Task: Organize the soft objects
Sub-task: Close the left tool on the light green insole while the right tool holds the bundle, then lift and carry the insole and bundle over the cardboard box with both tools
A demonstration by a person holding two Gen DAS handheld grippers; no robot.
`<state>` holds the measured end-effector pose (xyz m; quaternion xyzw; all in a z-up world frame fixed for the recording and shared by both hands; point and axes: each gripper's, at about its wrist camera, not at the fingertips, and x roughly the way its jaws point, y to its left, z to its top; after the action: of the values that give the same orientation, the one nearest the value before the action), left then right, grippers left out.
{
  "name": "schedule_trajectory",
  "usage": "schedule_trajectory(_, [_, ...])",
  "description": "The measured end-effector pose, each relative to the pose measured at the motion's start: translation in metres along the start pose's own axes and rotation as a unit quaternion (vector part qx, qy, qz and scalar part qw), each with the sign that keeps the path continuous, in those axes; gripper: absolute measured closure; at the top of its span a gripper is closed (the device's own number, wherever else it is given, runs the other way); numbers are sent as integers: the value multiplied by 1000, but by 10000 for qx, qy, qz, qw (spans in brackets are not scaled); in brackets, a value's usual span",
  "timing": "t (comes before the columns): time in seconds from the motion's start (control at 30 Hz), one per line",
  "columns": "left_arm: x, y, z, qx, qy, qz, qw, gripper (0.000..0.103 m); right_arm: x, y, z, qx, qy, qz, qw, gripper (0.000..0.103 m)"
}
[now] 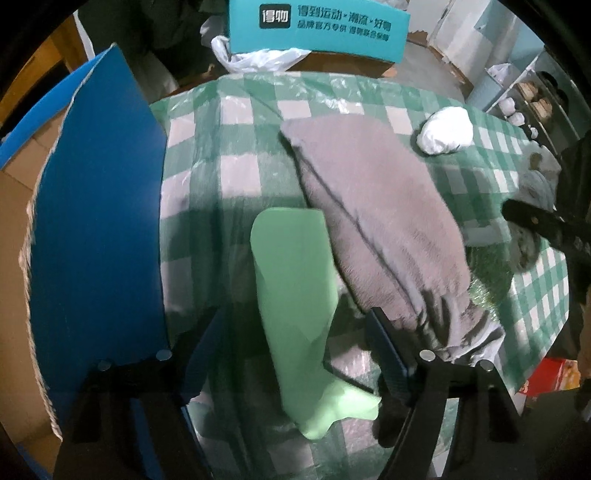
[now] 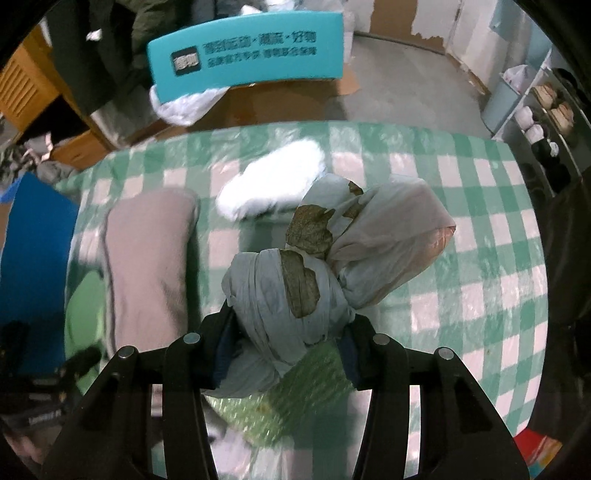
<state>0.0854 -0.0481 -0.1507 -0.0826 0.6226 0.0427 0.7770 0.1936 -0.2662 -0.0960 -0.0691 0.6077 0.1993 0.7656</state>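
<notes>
My left gripper (image 1: pixel 295 350) points down at the checked tablecloth (image 1: pixel 236 166) and stands open. A pale green soft roll (image 1: pixel 295 295) lies between its fingers, and neither pad touches it. A folded grey plush towel (image 1: pixel 376 221) lies just to the right of the roll. My right gripper (image 2: pixel 288 332) is shut on a knotted pale blue cloth bundle with a leaf print (image 2: pixel 295 280), held above the table. In the right wrist view the grey towel (image 2: pixel 147 266) and the green roll (image 2: pixel 85 302) lie to the left. A white soft bundle (image 2: pixel 273 181) lies beyond.
A blue cardboard box flap (image 1: pixel 99 221) stands along the table's left side. A teal printed box (image 1: pixel 317 26) and a white plastic bag (image 1: pixel 255 59) sit beyond the far edge. A glittery green pad (image 2: pixel 291 391) lies under the lifted bundle. Shelves (image 2: pixel 546 110) stand at the right.
</notes>
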Motion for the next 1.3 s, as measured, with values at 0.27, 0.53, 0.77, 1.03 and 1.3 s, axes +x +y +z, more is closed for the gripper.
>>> schedule_trajectory(0.27, [13,-3,-1,18,78,241,9997,32,-20,2,-24,-8,-53,168,9998,56])
schedule_trajectory(0.53, [22,-12,-6,201,-13,566,9982,36,-32,5,-34,-29,-104,259,9996,56])
schedule_trajectory(0.77, [21,-16,-9,228,-135,664,9974,49,-34,12,-38,-114,-83,276,9995,56])
schedule_trajectory(1.03, [7,2,-13,219,-198,734,9969,74,-37,22,-37,-241,-96,286,9993,56])
schedule_trajectory(1.3, [-22,4,-29,282,-311,374,9984,94,-42,34,-38,-408,-131,339,9985,56])
